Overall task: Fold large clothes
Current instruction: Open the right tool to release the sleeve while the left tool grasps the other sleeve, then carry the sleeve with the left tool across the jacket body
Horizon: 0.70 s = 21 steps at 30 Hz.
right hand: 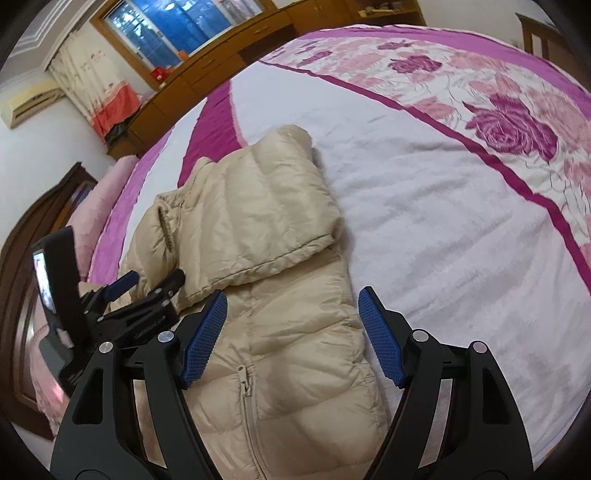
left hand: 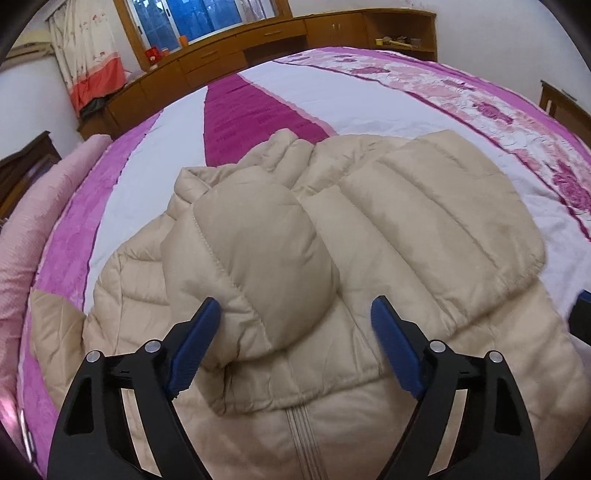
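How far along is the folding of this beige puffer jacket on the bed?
Done: both sleeves of the jacket lie folded across its front on the bed. In hand: nothing; the left gripper and right gripper hover over it, jaws open. Left: probably folding the body over.

Both wrist cameras look steeply down, close over the beige quilted puffer jacket on the pink-and-white floral bedspread, apparently side by side, sharing jacket, bed and blue window.
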Available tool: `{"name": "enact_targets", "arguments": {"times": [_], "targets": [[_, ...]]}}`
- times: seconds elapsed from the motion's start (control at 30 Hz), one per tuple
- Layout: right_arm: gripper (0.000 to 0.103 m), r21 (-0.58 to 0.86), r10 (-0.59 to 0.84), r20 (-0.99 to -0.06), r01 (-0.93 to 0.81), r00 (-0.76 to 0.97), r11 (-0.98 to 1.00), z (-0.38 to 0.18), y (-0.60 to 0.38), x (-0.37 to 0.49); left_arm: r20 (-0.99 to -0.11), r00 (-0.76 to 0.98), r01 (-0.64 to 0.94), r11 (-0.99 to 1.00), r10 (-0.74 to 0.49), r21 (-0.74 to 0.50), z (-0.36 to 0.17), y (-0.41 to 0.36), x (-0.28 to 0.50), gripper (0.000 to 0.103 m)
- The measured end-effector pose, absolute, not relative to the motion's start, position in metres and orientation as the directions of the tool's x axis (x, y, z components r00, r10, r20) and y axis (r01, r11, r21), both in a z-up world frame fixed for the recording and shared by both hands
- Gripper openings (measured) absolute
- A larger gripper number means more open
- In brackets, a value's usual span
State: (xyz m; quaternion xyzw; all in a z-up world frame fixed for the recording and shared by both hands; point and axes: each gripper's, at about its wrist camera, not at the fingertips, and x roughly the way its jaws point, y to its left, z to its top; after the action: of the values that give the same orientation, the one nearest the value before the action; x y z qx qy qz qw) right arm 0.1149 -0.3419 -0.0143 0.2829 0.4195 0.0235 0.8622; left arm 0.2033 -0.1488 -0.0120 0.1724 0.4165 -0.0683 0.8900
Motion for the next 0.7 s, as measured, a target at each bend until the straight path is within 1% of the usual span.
{"name": "enact_targets", "arguments": {"times": [0.07,0.1,0.13,0.17,0.2,0.23,0.3,0.33,0.47,0.57,0.7], "targets": [[0.073,0.514,0.282,-0.712,0.204,0.643,0.833,-0.018,-0.343,0.114,-0.764,0.643,0.259,0.927,0.043,0.271,-0.016,-0.15,0.208,0.074],[0.073,0.515,0.283,-0.713,0.204,0.641,0.833,-0.019,-0.344,0.114,-0.764,0.643,0.258,0.926,0.049,0.277,-0.018,-0.151,0.21,0.066],[0.073,0.515,0.285,-0.714,0.204,0.639,0.833,-0.02,-0.343,0.114,-0.761,0.646,0.258,0.922,0.059,0.289,-0.019,-0.151,0.211,0.054],[0.073,0.515,0.286,-0.715,0.204,0.638,0.833,-0.021,-0.343,0.115,-0.759,0.648,0.257,0.919,0.066,0.299,-0.02,-0.151,0.211,0.047],[0.073,0.515,0.287,-0.716,0.203,0.636,0.833,-0.022,-0.342,0.115,-0.759,0.647,0.261,0.917,0.066,0.302,-0.02,-0.15,0.211,0.036],[0.073,0.514,0.288,-0.717,0.202,0.635,0.833,-0.022,-0.342,0.115,-0.761,0.646,0.266,0.918,0.057,0.295,-0.018,-0.148,0.211,0.023],[0.073,0.513,0.29,-0.718,0.2,0.633,0.835,-0.022,-0.34,0.116,-0.758,0.651,0.262,0.925,0.04,0.274,-0.012,-0.143,0.209,0.017],[0.073,0.512,0.289,-0.717,0.197,0.634,0.836,-0.022,-0.339,0.116,-0.756,0.654,0.259,0.931,0.028,0.258,-0.008,-0.139,0.209,0.015],[0.073,0.498,0.281,-0.715,0.184,0.64,0.847,-0.016,-0.336,0.119,-0.726,0.687,0.215,0.962,-0.029,0.165,0.023,-0.11,0.202,0.013],[0.073,0.49,0.274,-0.71,0.175,0.648,0.854,-0.01,-0.333,0.122,-0.709,0.705,0.165,0.98,-0.037,0.113,0.042,-0.079,0.199,0.013],[0.073,0.475,0.269,-0.704,0.155,0.657,0.866,-0.002,-0.326,0.129,-0.716,0.697,0.101,0.994,-0.044,0.037,0.05,-0.037,0.201,0.013]]}}
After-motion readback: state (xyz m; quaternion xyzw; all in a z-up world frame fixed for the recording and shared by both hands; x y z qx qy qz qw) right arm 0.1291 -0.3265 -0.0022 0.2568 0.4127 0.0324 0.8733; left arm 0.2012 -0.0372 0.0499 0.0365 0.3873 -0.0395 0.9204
